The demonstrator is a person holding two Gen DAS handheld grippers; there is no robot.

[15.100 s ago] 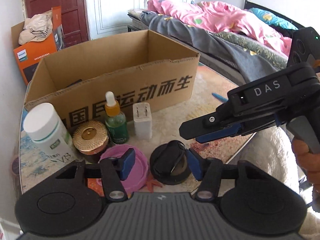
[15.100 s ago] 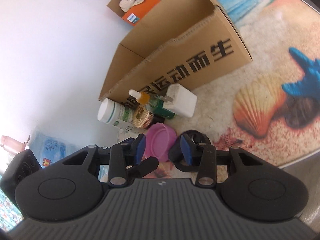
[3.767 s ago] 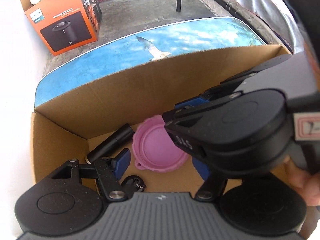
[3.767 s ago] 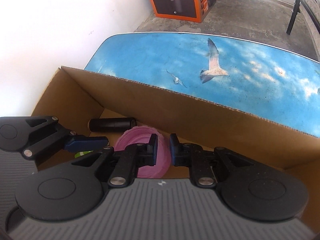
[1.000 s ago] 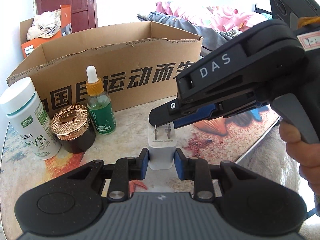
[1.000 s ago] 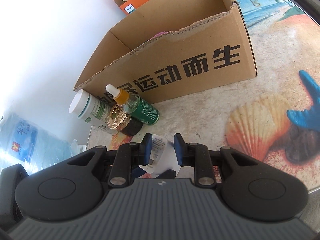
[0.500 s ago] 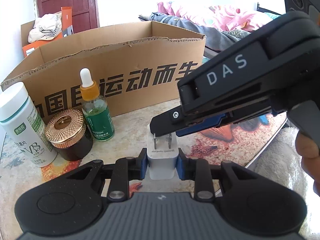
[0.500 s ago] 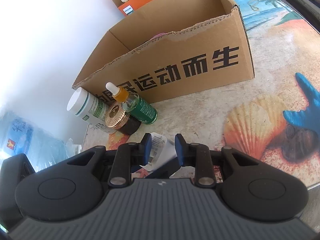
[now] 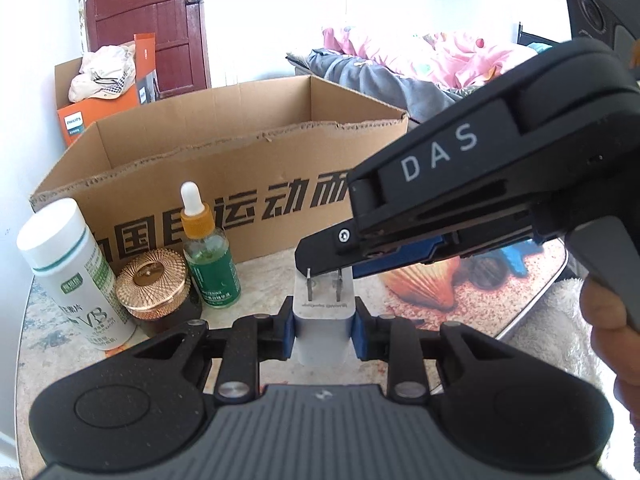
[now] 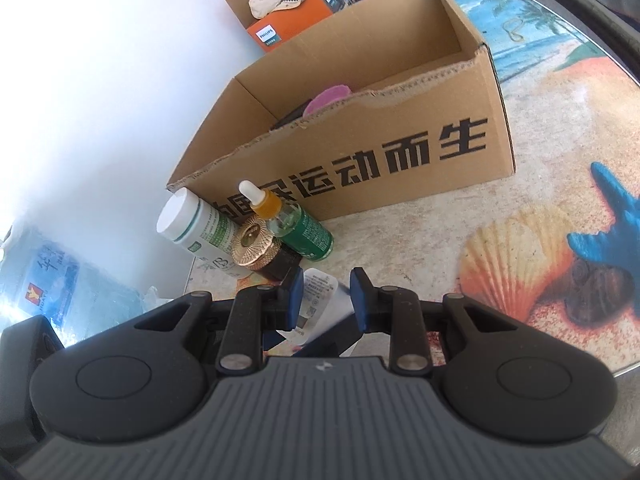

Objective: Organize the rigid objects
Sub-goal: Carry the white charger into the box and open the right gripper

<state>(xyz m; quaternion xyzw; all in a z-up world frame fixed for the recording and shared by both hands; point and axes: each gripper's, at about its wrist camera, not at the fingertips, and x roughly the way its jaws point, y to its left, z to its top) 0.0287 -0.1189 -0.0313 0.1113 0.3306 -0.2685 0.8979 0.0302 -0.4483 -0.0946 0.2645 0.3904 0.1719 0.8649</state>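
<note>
My left gripper [image 9: 324,330] is shut on a white plug charger [image 9: 323,320], prongs up, held just above the table. My right gripper [image 10: 325,300] hovers right over the charger [image 10: 320,300] with its jaws a little apart and holds nothing. A white pill bottle [image 9: 72,276], a gold-lidded jar [image 9: 154,286] and a green dropper bottle [image 9: 208,256] stand in front of the open cardboard box [image 9: 256,184]. In the right wrist view a pink lid [image 10: 326,98] and a dark object lie inside the box [image 10: 400,132].
The round table [image 10: 540,240] has a seashell and starfish print; its edge runs at the right. A white wall is at the left. An orange Philips box [image 9: 104,114] stands behind, and a bed [image 9: 432,68] at the back right.
My left gripper has lifted the charger slightly and drawn it back from the box. My right gripper stays just above it.
</note>
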